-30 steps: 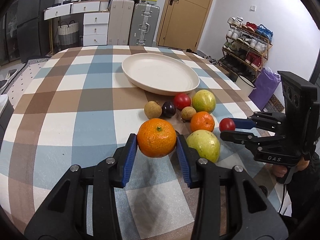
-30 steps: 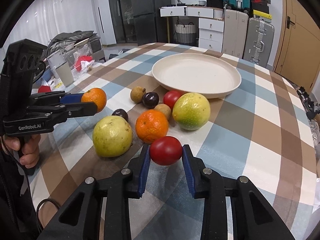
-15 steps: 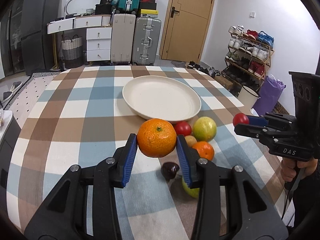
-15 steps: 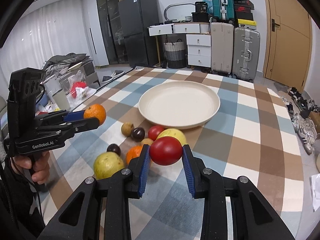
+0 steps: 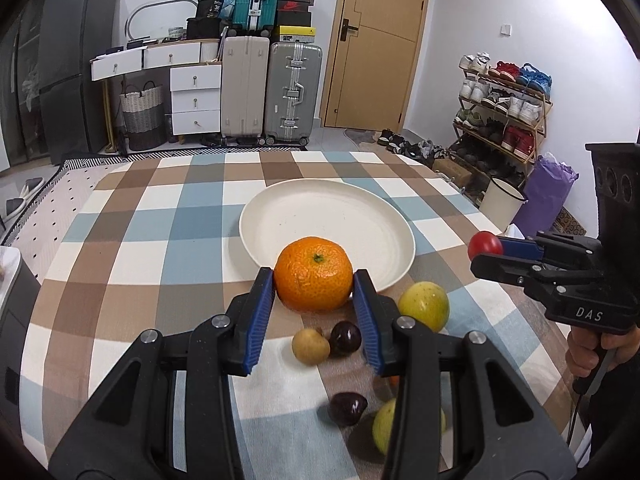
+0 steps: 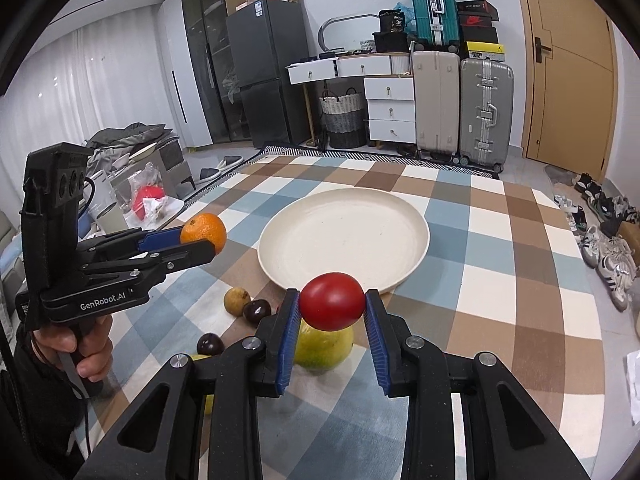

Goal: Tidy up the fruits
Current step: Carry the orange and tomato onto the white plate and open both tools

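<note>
My left gripper (image 5: 314, 304) is shut on an orange tangerine (image 5: 314, 273), held above the table just short of the cream plate (image 5: 326, 216). It also shows in the right wrist view (image 6: 200, 240). My right gripper (image 6: 332, 312) is shut on a red tomato (image 6: 333, 306), held above the table before the plate's near rim (image 6: 344, 284). The plate holds nothing. On the table lie a yellow-green fruit (image 5: 424, 306), a brown longan (image 5: 310, 346), two dark plums (image 5: 346, 338) (image 5: 348, 408) and another green fruit (image 5: 384, 426), partly hidden.
The table has a blue, brown and white checked cloth (image 5: 132, 256). Suitcases (image 5: 294, 92) and white drawers (image 5: 196, 98) stand behind it, a shoe rack (image 5: 504, 112) at the right. Bags and clutter (image 6: 148, 200) lie on the floor at the left.
Both grippers have risen off the table with their fruit and moved toward the plate. The loose fruits now lie below and behind the fingers.
</note>
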### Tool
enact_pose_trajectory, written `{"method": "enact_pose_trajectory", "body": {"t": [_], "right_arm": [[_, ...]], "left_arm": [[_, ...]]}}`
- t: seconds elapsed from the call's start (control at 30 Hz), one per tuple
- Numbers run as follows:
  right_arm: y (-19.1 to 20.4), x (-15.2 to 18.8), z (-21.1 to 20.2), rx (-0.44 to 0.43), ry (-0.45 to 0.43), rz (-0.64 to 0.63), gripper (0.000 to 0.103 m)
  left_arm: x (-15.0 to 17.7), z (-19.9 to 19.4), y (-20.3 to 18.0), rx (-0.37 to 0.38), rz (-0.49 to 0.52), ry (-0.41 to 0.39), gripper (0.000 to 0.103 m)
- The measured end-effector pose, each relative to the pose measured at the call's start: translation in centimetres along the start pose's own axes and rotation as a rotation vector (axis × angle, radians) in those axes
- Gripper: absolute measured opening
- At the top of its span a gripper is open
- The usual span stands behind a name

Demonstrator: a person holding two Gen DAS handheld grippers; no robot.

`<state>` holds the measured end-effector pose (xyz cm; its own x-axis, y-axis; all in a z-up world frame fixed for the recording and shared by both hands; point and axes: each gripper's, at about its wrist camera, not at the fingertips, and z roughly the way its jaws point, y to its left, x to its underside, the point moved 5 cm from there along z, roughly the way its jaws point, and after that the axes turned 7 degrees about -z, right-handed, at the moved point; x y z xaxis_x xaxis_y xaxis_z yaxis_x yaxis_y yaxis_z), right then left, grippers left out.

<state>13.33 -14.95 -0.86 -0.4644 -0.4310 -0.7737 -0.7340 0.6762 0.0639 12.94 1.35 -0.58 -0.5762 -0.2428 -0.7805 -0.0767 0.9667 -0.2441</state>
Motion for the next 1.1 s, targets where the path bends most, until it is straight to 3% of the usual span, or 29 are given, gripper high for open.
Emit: {"method": "enact_pose_trajectory", "body": {"t": [0.43, 1.1], "right_arm": [[-2.1, -1.3, 2.6, 0.005, 0.007, 0.030, 0.032], [-3.5, -2.0, 10.4, -0.025, 0.082, 0.072, 0.032]], "left_arm": [[-2.4, 4.2, -0.8, 0.005, 0.026, 0.009, 0.037], [-2.7, 11.7, 0.1, -0.021, 0.040, 0.087, 0.037]]}}
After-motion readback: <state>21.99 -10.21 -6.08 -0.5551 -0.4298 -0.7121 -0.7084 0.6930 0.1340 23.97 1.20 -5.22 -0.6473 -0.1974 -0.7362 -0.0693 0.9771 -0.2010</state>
